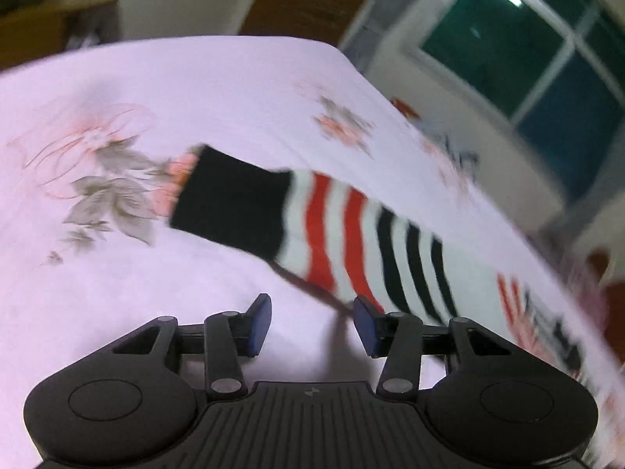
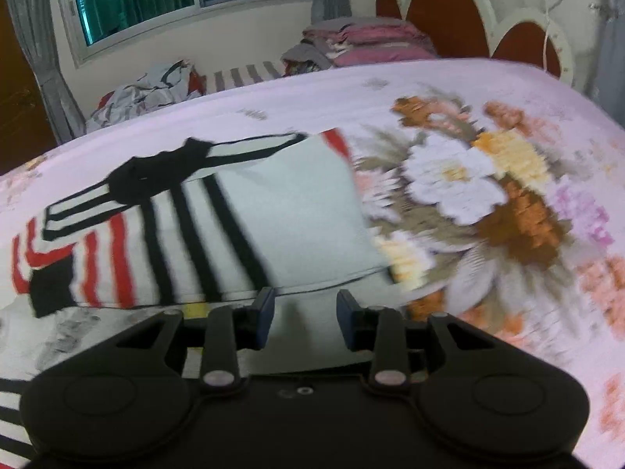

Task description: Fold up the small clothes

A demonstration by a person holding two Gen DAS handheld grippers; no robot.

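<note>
Two views, both blurred. From the left wrist, the left gripper (image 1: 312, 322) stands spread and empty above the flowered bedsheet (image 1: 195, 90), with the striped sweater's (image 1: 351, 234) black-cuffed sleeve just ahead. From the right wrist, the right gripper (image 2: 305, 316) is parted, pinching nothing, just before the sweater's (image 2: 273, 215) near edge.

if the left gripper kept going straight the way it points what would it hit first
Probably the bedsheet: bare sheet lies straight ahead between the open jaws of the left gripper. The striped garment starts just right of that line, by the right jaw; the picture is blurred, so depth is uncertain.
</note>
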